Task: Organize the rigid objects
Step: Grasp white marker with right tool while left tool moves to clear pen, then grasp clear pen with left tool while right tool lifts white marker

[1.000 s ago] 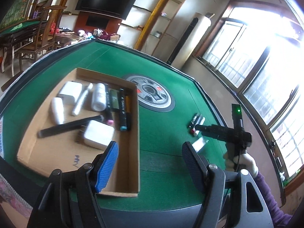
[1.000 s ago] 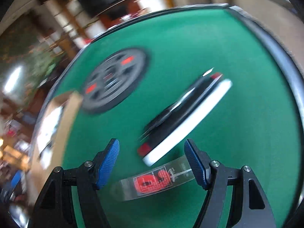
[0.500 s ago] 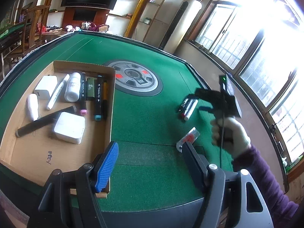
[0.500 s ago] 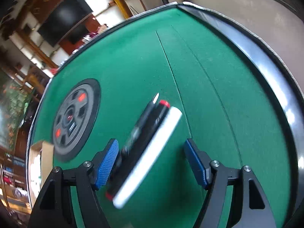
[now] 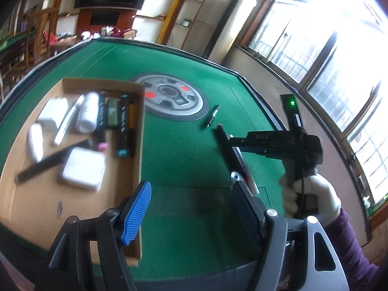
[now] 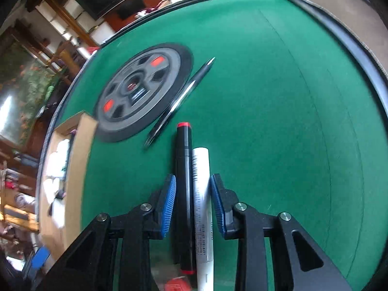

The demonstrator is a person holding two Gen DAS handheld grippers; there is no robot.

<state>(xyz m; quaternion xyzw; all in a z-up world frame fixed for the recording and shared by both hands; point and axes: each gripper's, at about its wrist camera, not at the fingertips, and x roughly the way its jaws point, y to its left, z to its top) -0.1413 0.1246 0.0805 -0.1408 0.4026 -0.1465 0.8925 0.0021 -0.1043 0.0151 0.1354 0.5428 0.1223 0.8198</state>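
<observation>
In the right wrist view my right gripper is shut on two markers held side by side: a black marker with red ends and a white marker. A black pen lies on the green felt beyond them. In the left wrist view the right gripper holds the markers above the table. The black pen lies near the round centre disc. My left gripper is open and empty, over the felt beside the cardboard box.
The cardboard box holds white adapters, a white bottle, several markers and a black rod. A small clear packet with red print lies under the right gripper. The table's raised black rim runs along the right.
My right gripper has closed on the black and white markers and lifted them. The black pen has rolled apart toward the disc. The left gripper stays open, its view shifted slightly.
</observation>
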